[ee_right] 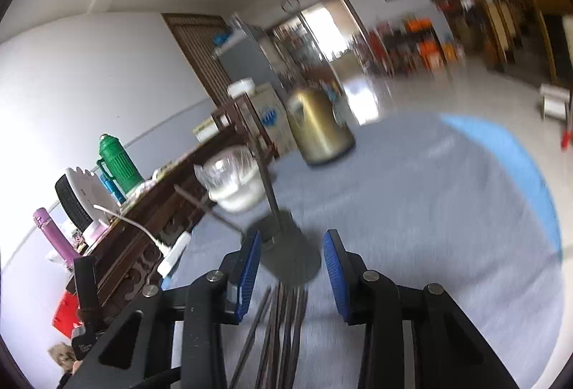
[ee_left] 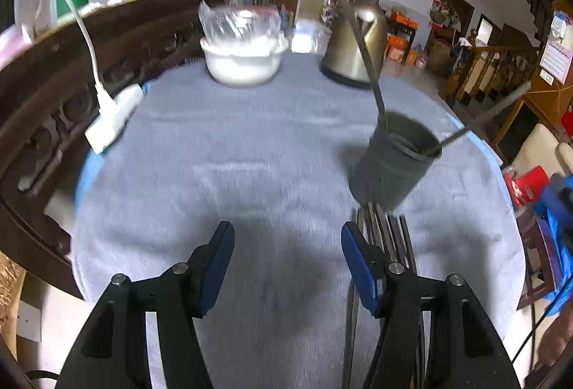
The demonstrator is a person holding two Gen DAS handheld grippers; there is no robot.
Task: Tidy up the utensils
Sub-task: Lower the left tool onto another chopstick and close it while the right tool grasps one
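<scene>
Both grippers, left and right, stood parted and empty. Loose utensils lay on the grey cloth before the dark cup holding two more. Only the left view showed the right gripper's blue edge; farther stood a bowl and kettle.
</scene>
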